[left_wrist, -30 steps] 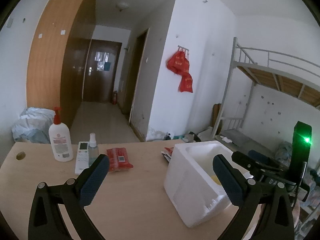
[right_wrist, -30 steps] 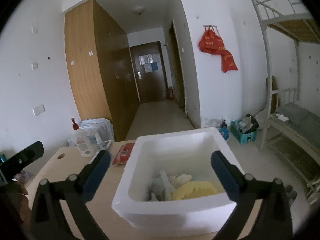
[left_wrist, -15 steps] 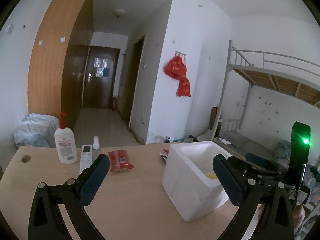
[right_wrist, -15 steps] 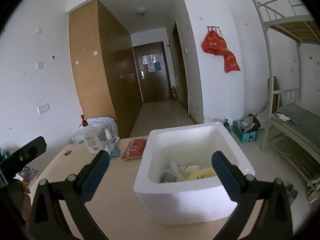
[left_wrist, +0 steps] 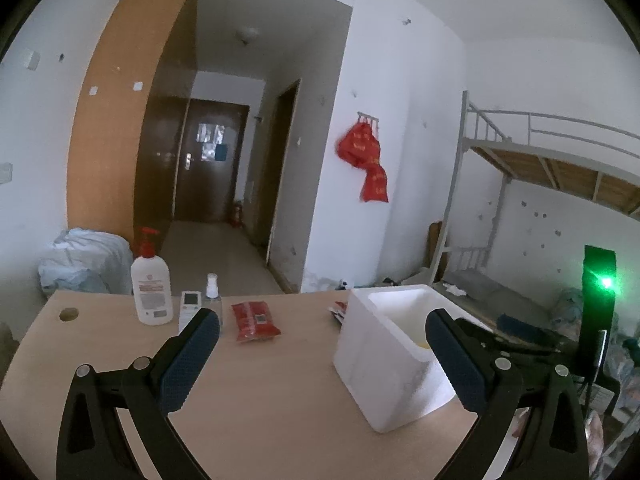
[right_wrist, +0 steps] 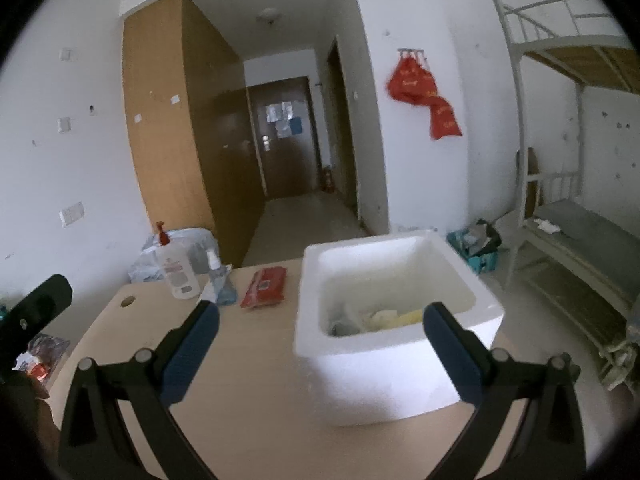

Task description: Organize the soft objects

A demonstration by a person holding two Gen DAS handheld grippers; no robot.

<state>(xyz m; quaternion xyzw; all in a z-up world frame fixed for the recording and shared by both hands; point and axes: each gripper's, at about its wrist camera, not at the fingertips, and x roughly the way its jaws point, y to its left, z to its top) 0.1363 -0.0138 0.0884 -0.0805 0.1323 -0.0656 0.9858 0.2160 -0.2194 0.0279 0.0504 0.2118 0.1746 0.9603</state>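
The light wooden table (left_wrist: 280, 392) fills the lower half of both views, and the white foam box (right_wrist: 392, 320) stands open-topped on it, lower right of centre in the left wrist view and just right of centre in the right wrist view. Pale and yellow soft items (right_wrist: 384, 314) lie heaped in its bottom, so the sorting looks largely done; the table around the box is bare of loose soft things. A flat red packet (left_wrist: 255, 322) lies mid-table, its long axis running toward the far edge, beside a white pump bottle (left_wrist: 151, 286) at left; whether it belongs in the box cannot be told. The left gripper (left_wrist: 322, 354) and right gripper (right_wrist: 320, 344) both hang spread wide and empty.
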